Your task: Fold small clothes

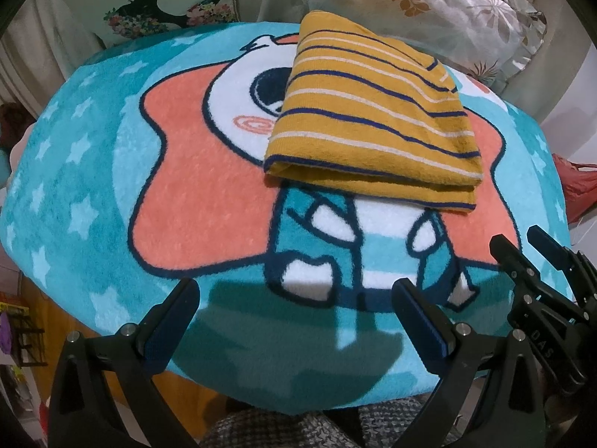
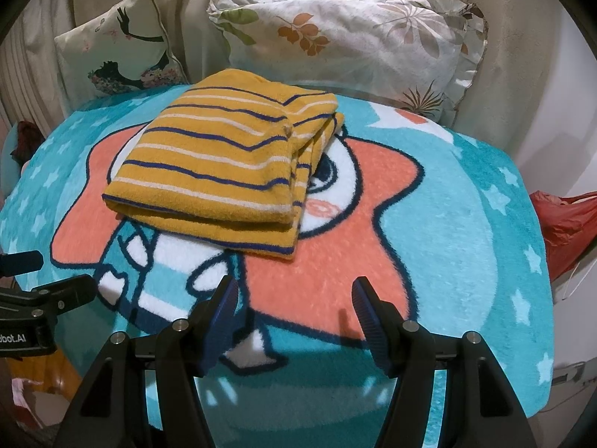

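Nearest the left wrist camera, the left gripper (image 1: 294,298) hangs low over the near edge of the blanket, its two black fingers spread wide apart with nothing between them. In the right wrist view the right gripper (image 2: 294,295) sits the same way, fingers parted and empty, above the blanket's near side. Each gripper shows at the edge of the other's view: the right one at the far right of the left view, the left one at the far left of the right view.

Beyond both grippers, well apart from them, lies the garment (image 1: 373,112), a small mustard-yellow knit piece with dark blue and white stripes. It is folded into a thick, roughly square bundle of several layers, with a folded edge facing the cameras. It rests flat on the middle of the blanket, covering part of a cartoon face.

The blanket (image 1: 93,186) is fluffy and teal, dotted with pale stars, with a large coral star shape and a cartoon figure outlined in dark blue.

Behind the blanket stand two pillows: a cushion (image 2: 119,44) printed with a dark figure and flowers, and a frilled pillow (image 2: 354,33) with leaf patterns. A red bag (image 2: 563,224) lies beside the blanket's right edge.
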`<state>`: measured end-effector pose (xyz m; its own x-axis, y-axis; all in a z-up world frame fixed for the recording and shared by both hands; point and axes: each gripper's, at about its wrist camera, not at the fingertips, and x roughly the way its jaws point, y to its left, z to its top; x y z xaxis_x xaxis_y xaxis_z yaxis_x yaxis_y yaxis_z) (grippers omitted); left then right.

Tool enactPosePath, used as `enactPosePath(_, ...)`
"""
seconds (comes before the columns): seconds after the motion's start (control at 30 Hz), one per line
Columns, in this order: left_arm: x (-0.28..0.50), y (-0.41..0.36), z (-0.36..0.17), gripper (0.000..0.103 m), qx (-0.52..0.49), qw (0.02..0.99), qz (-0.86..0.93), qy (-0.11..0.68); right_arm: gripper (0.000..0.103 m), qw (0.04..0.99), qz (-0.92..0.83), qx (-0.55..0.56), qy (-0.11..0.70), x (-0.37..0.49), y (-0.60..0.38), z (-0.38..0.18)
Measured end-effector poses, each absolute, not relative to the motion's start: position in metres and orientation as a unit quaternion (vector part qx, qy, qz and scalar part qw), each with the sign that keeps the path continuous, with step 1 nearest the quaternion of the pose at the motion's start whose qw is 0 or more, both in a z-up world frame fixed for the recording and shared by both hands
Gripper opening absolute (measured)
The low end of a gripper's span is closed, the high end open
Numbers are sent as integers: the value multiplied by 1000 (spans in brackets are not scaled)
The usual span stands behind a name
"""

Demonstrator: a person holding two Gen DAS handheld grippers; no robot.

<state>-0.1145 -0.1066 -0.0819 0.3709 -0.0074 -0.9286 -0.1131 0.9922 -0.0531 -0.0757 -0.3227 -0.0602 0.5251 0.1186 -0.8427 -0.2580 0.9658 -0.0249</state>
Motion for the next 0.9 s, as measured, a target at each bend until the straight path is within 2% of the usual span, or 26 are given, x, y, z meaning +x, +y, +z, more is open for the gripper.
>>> enactPosePath(0.9, -127, -98, -80, 102, -70, 827, 31, 557, 70, 879, 103, -74, 459, -93, -314, -52)
